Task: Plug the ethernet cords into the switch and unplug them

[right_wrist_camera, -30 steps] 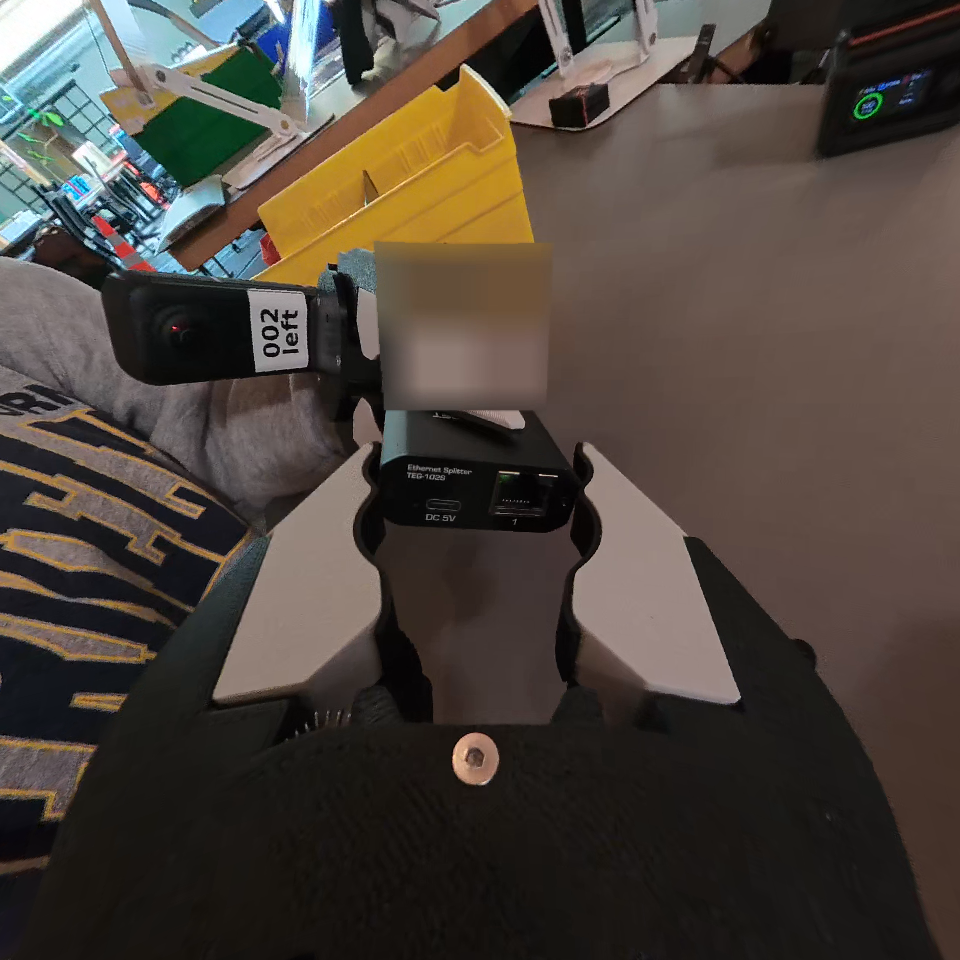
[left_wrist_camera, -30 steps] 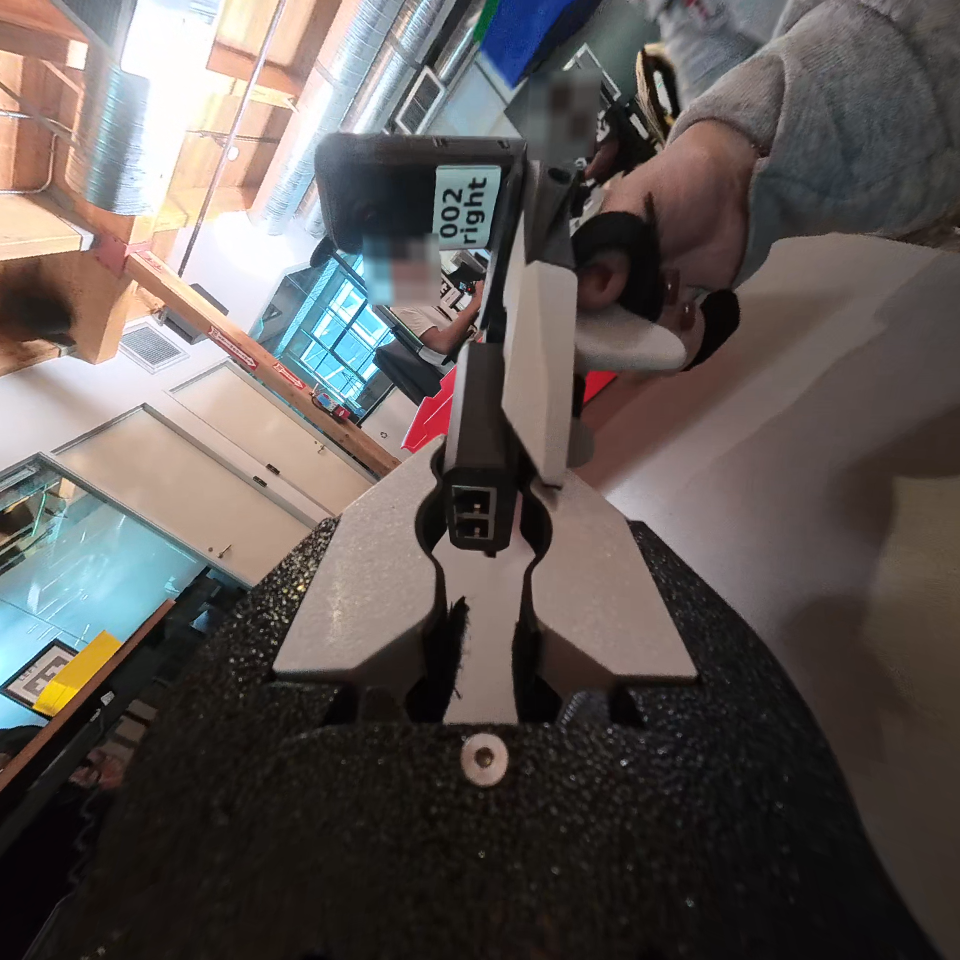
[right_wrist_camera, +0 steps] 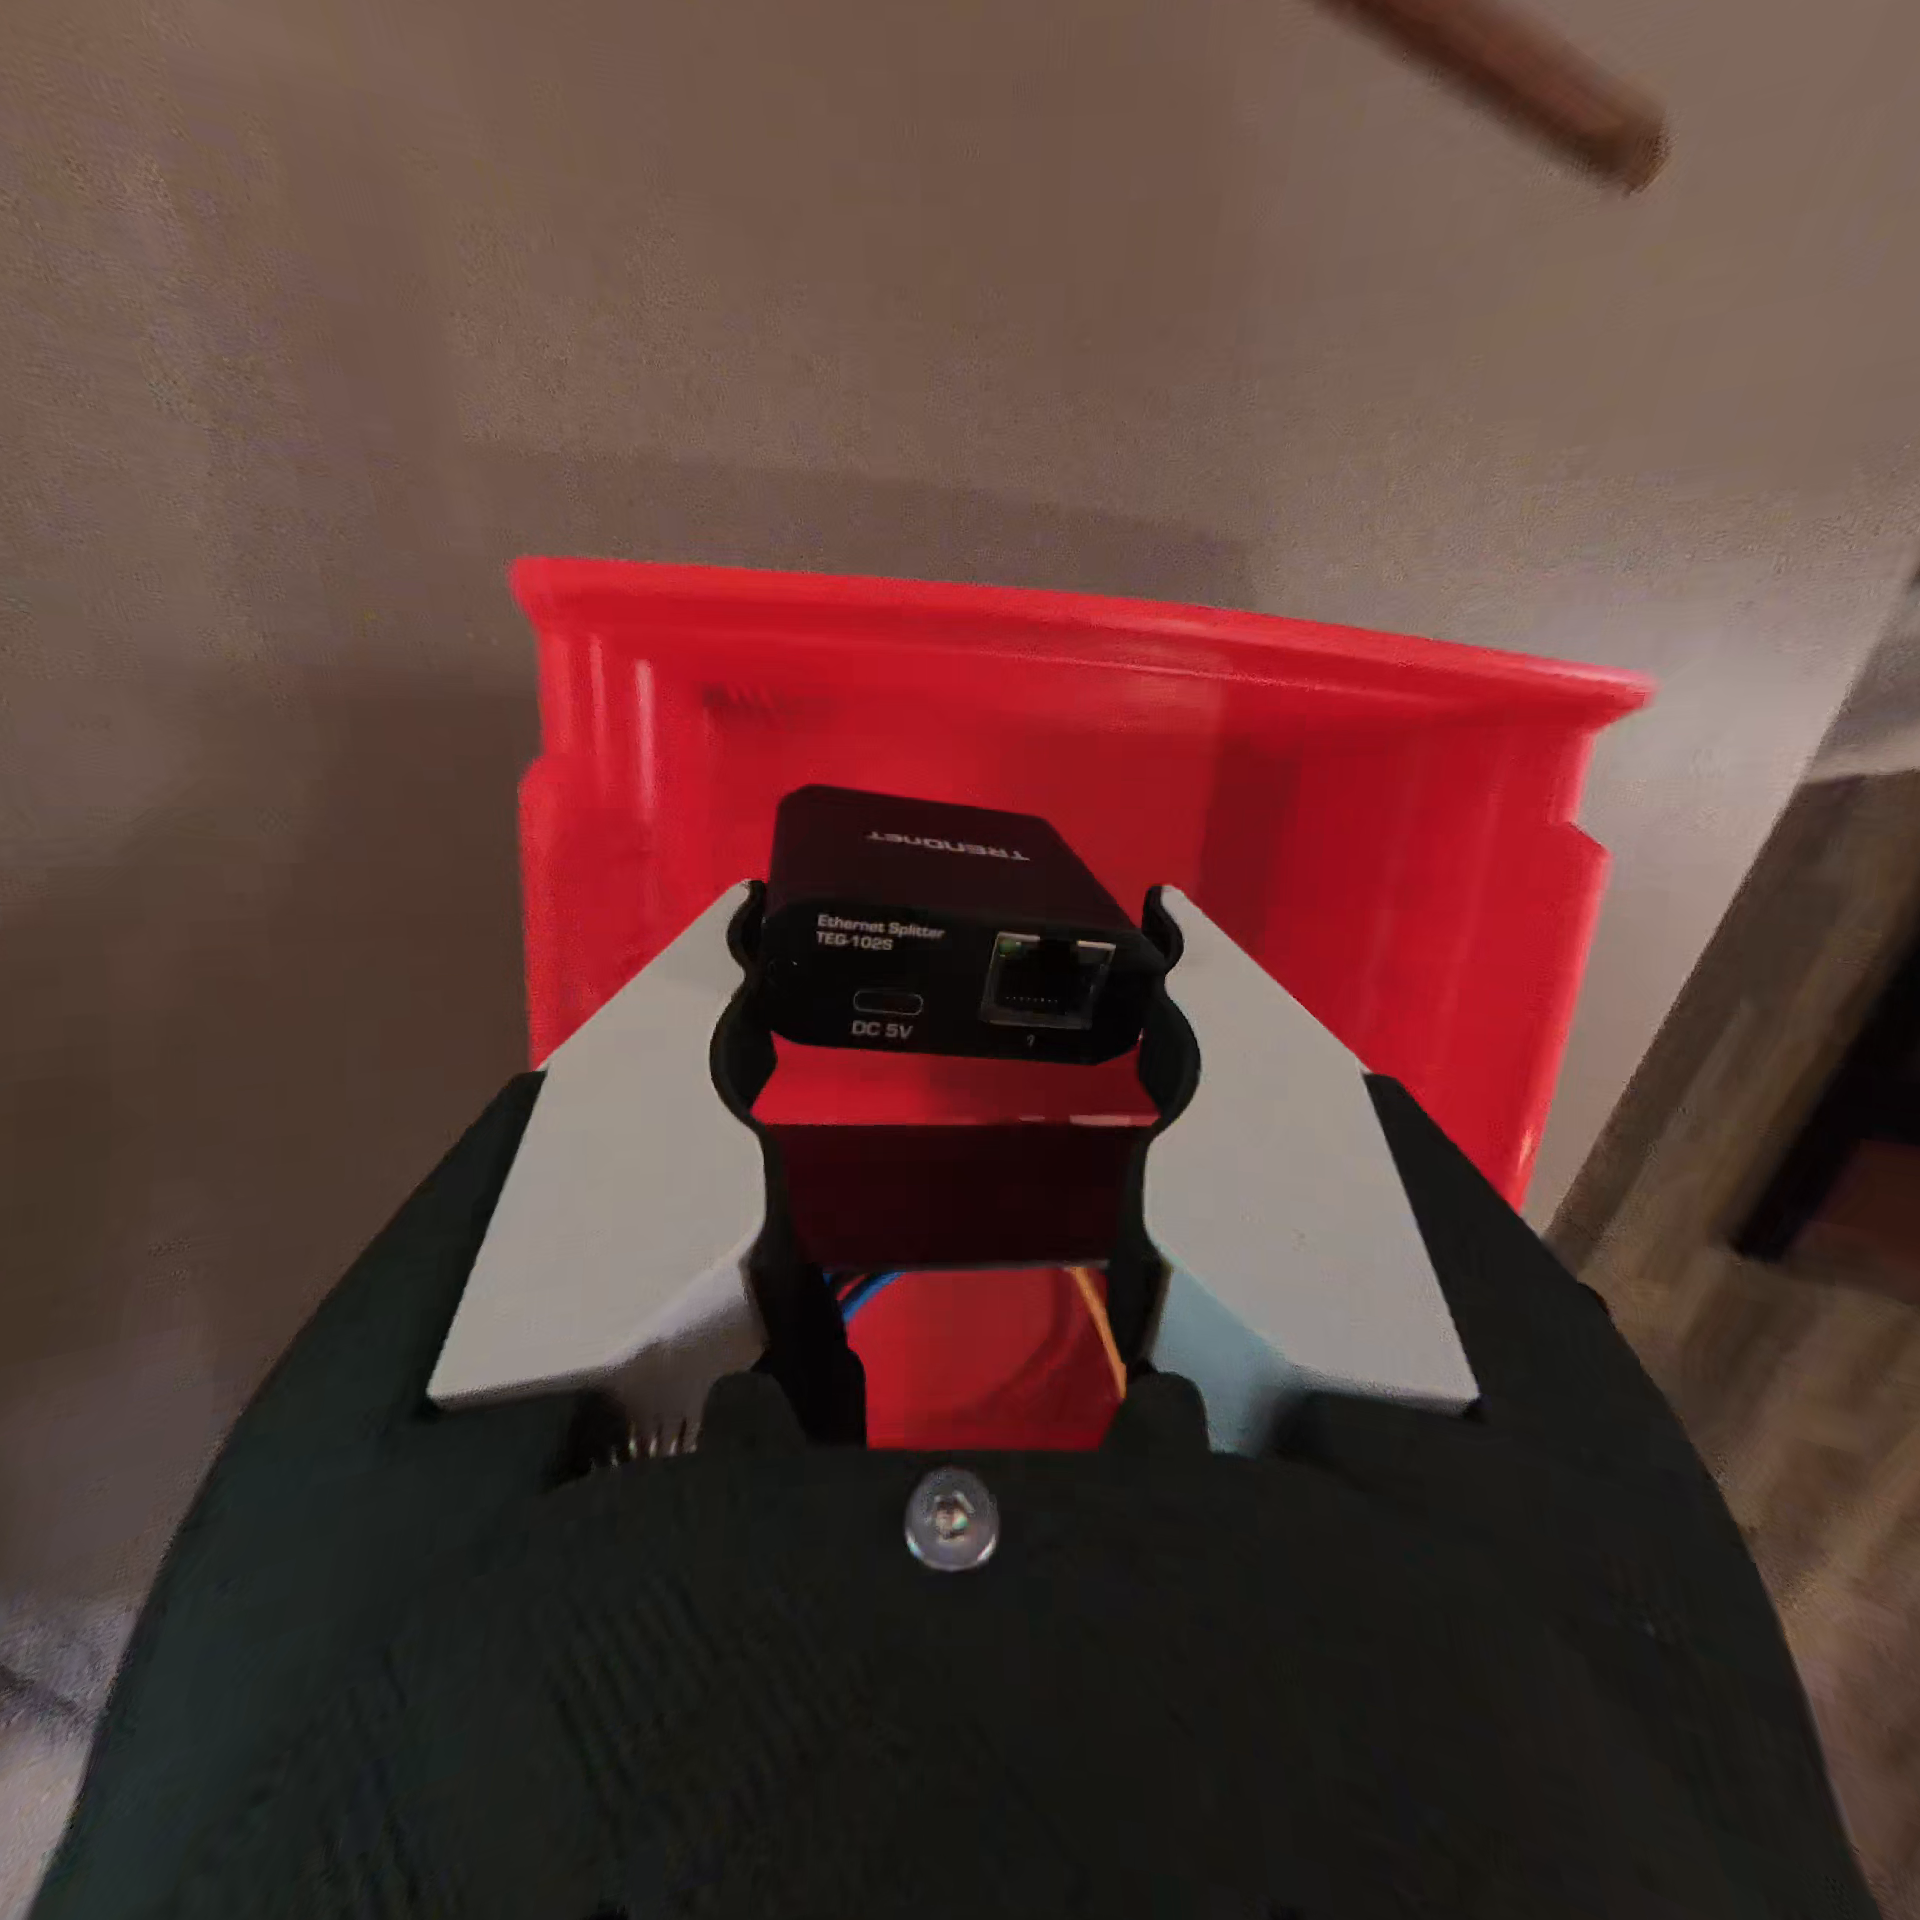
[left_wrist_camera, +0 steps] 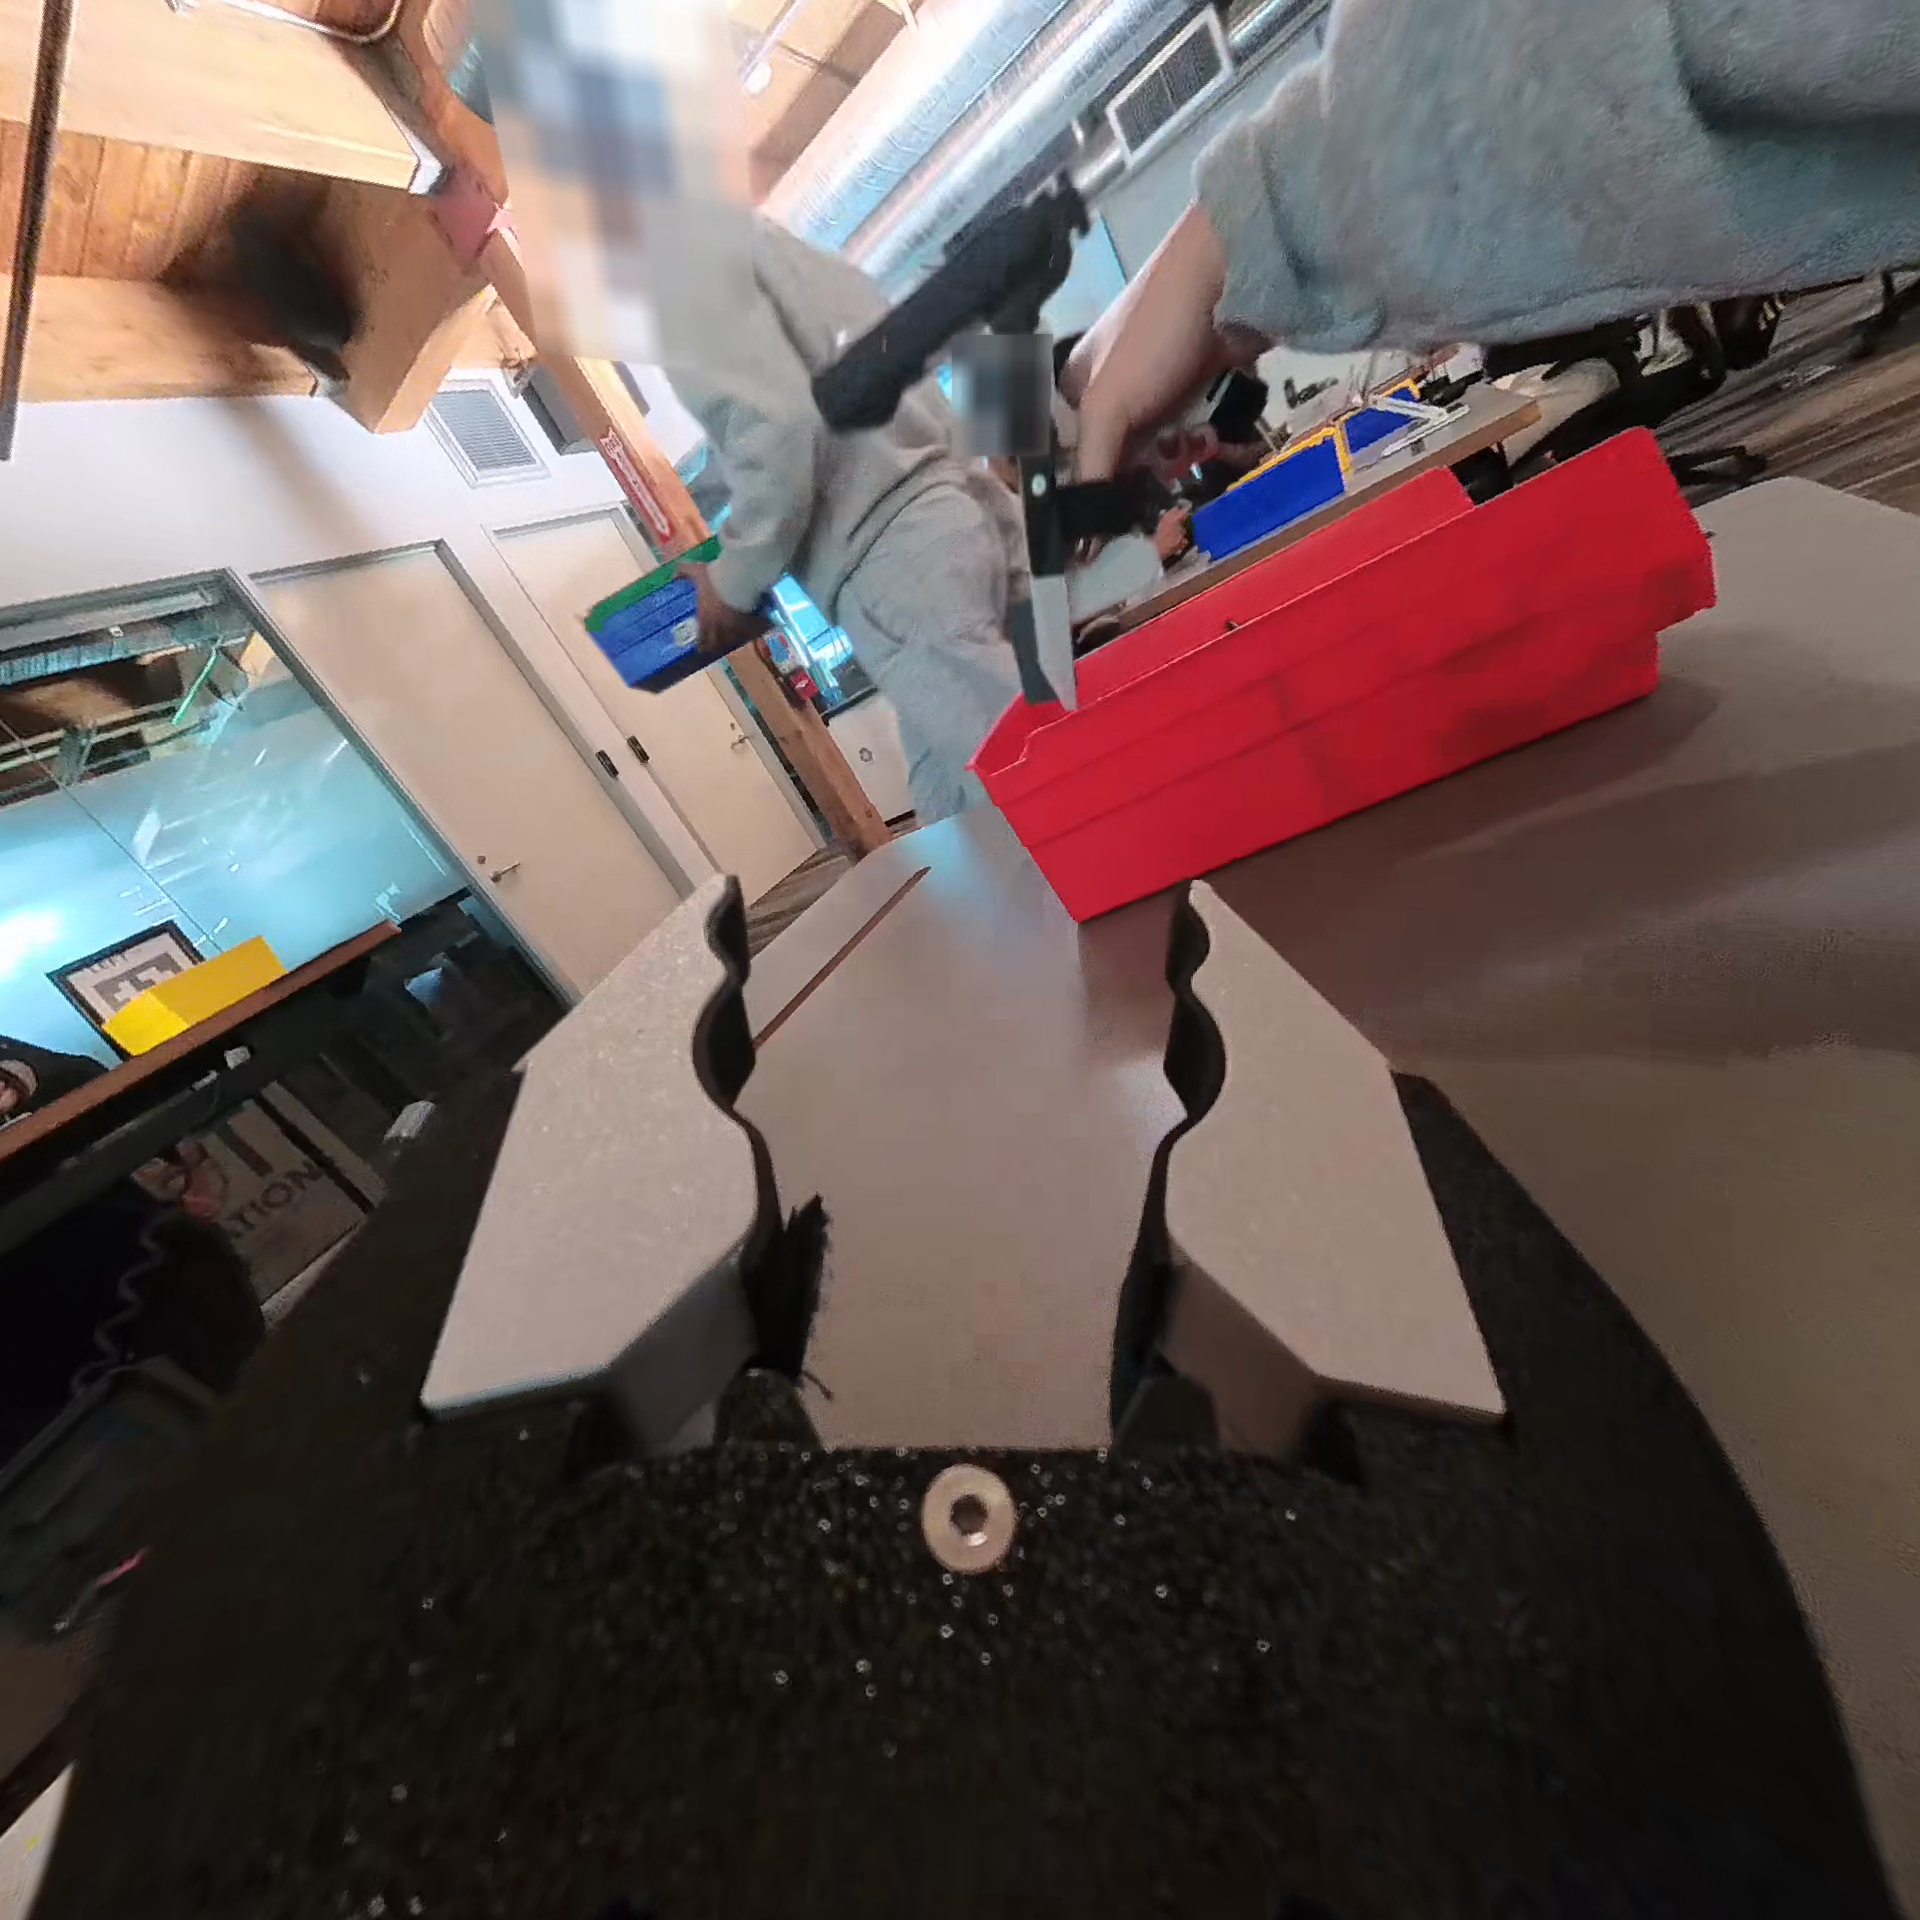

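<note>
My right gripper point(right_wrist_camera: 956, 920) is shut on the black switch point(right_wrist_camera: 914, 847) and holds it by its sides, level, above the open red bin point(right_wrist_camera: 1351, 831). The switch's end with one ethernet port and a small power port faces the camera, and nothing is plugged into them. Bits of blue cord point(right_wrist_camera: 844, 1311) and orange cord point(right_wrist_camera: 1103, 1325) show in the bin below the switch. My left gripper point(left_wrist_camera: 961, 935) is open and empty, low over the grey table point(left_wrist_camera: 1558, 987), short of the red bin point(left_wrist_camera: 1351, 727). The right gripper point(left_wrist_camera: 1044, 613) also shows there, pointing down into the bin.
The red bin stands near the table's far edge. A person in a grey hoodie point(left_wrist_camera: 831, 499) walks behind the table carrying blue bins point(left_wrist_camera: 665, 634). A grey sleeve point(left_wrist_camera: 1558, 156) reaches over the bin. Other tables with blue and yellow bins stand farther off. Spacing between my two grippers at the tips: around 30 centimeters.
The left gripper has let go of the switch, opened and swung away low over the table. The right gripper has carried the switch over the red bin.
</note>
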The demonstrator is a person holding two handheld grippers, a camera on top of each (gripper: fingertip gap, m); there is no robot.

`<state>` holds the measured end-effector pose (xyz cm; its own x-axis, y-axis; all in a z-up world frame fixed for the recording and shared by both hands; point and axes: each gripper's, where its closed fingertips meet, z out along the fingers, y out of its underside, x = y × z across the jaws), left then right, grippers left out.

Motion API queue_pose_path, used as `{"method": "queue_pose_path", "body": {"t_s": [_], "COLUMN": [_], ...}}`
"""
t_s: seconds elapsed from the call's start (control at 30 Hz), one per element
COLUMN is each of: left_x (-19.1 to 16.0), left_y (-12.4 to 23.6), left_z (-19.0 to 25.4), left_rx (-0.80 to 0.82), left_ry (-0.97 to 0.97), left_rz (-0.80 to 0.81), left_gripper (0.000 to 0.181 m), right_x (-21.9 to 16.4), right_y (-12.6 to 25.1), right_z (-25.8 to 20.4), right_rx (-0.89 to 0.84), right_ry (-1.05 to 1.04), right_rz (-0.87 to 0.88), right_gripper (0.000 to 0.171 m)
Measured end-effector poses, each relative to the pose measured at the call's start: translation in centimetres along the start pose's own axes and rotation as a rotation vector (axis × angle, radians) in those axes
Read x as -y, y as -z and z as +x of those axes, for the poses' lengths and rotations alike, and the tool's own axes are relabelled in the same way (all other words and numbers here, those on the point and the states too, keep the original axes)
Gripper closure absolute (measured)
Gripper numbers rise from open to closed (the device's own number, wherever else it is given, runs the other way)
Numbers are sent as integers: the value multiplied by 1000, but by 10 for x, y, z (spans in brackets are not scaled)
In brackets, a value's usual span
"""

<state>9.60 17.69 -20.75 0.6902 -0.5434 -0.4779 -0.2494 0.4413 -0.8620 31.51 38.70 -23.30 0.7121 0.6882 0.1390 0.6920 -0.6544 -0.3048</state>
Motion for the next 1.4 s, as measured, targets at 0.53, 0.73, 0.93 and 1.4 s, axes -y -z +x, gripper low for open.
{"method": "queue_pose_path", "body": {"t_s": [0.53,0.73,0.93,1.4], "left_x": [-12,-15,-21,-31], "left_y": [-5,-5,-6,-3], "left_z": [1,-2,-4,-10], "left_rx": [-33,-24,-16,64], "left_ry": [28,31,33,19], "left_rz": [-50,-67,-104,-208], "left_gripper": [105,104,94,45], "right_x": [-37,-37,-23,-85], "right_y": [-82,-87,-64,136], "right_z": [1,-6,11,63], "right_rx": [26,79,9,-423], "right_ry": [2,-26,-45,51], "right_rz": [-334,-296,-147,634], "right_gripper": [101,99,48,37]}}
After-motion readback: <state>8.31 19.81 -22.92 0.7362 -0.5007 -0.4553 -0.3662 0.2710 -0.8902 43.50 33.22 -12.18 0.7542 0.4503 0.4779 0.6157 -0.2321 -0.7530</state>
